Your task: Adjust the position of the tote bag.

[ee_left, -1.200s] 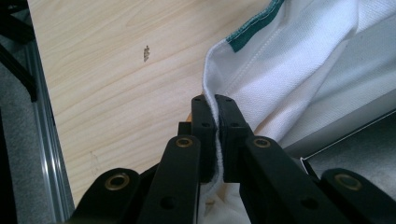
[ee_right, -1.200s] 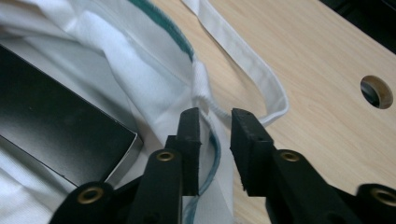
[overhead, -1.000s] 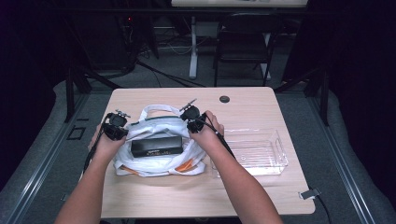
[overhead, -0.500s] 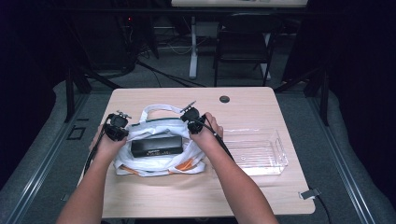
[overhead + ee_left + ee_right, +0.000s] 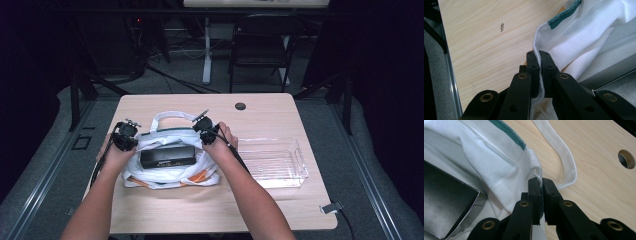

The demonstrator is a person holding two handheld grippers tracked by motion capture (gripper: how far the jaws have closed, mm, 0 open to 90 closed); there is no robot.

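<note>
**Box in the bag, both rims pinched**

Nearest in the high view: two forearms come in from the near edge of the table [image 5: 150, 215] and meet at a white cloth bag [image 5: 170, 172] lying left of centre.

Left gripper [image 5: 125, 137]: at the bag's left side. In the left gripper view its jaws are closed on the white rim [image 5: 539, 56], cloth squeezed flat between the pads, a strip of green trim [image 5: 565, 13] just beyond.

Right gripper [image 5: 205, 132]: at the bag's right side. In the right gripper view the jaws are clamped on a fold of the rim [image 5: 535, 171], with the bag's handle [image 5: 564, 160] looping loose on the wood beyond.

Between the two grips the mouth is held apart. A black box [image 5: 167, 156] lies inside the opening, its top face showing; how deep it sits I cannot tell.

Right of the bag, a clear plastic tray [image 5: 295, 167] stands apart with nothing visible inside it.

Far side: a small round hole [image 5: 240, 106] in the tabletop.

Judgement: loading looks done, the box being inside the bag. What seems left is to bring the rims together or gather the handles, then let go.
</note>
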